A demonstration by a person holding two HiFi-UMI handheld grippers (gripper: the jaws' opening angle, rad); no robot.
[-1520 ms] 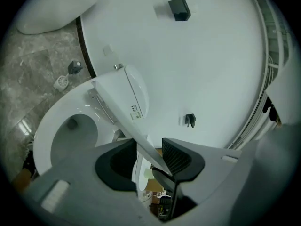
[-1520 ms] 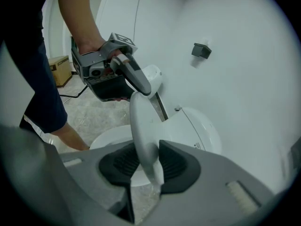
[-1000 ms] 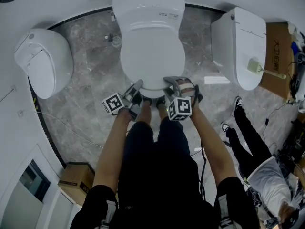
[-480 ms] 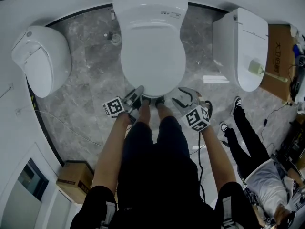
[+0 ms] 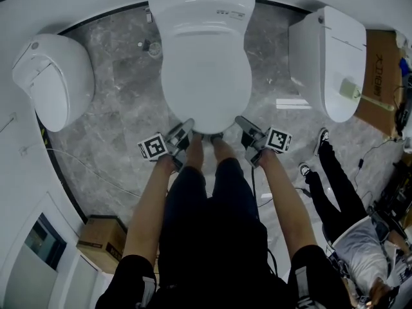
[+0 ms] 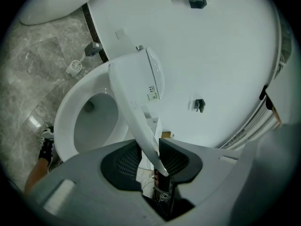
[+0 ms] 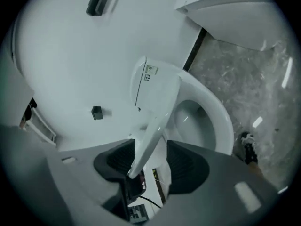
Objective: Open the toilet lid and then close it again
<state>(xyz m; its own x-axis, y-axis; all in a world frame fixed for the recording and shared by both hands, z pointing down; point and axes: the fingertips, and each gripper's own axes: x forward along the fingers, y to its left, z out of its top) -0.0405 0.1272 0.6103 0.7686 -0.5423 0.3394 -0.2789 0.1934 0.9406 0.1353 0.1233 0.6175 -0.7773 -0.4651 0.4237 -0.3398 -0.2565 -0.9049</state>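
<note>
The white toilet lid lies low over the bowl in the head view. In the left gripper view the lid stands a little off the bowl, and its front edge runs between my left gripper's pads, which are shut on it. That left gripper sits at the lid's front left. My right gripper is at the front right. In the right gripper view the lid's edge rests against one pad of the right gripper, with a gap to the other, so it is open.
A second toilet stands at the left and a third at the right. Another person's legs are at the right, near cardboard. A box sits at the lower left, and a cable runs over the marble floor.
My right gripper came off the lid's front, swung out to the right and returned to the front right edge with wider jaws. The left gripper kept its hold and sank slightly.
</note>
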